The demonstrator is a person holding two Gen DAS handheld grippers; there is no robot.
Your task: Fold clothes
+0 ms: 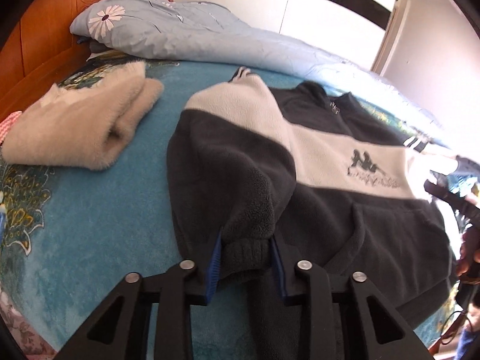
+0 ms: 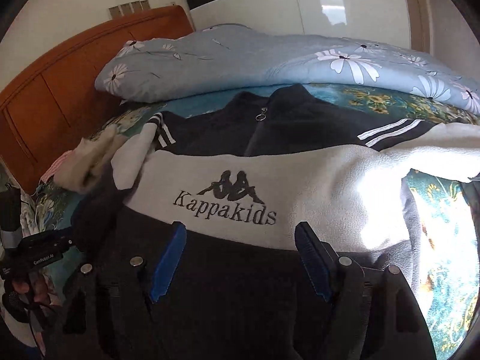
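On the bed (image 1: 99,222), spread face up over the teal cover, lies the fleece (image 1: 330,162), dark with a pale chest band and a printed logo, its zip collar toward the pillow end. One sleeve (image 1: 237,138) is already folded in across the body, and the left tool (image 1: 245,258) pinches that sleeve's ribbed cuff (image 1: 244,253) between its blue pads, so this first fold looks nearly set but not let go. From the right wrist view, the right tool (image 2: 240,258) stands spread wide over the dark lower front of the fleece, with nothing gripped between its pads. The other sleeve (image 2: 420,150), with white stripes at the shoulder, lies stretched out to the side, partly washed out by glare, so I can't say how flat it lies. Left to do, by my judgement: fold that sleeve in, then double the body over, perhaps twice. Beside the fleece, well apart toward the headboard (image 1: 39,39), a cream fuzzy sweater (image 1: 81,129) sits already folded, which suggests one garment is finished and this is the second. Behind both runs a blue flowered quilt (image 1: 168,27), bunched along the far side of the bed. No basket, box or other container shows in either view; the folded piece simply rests on the cover.
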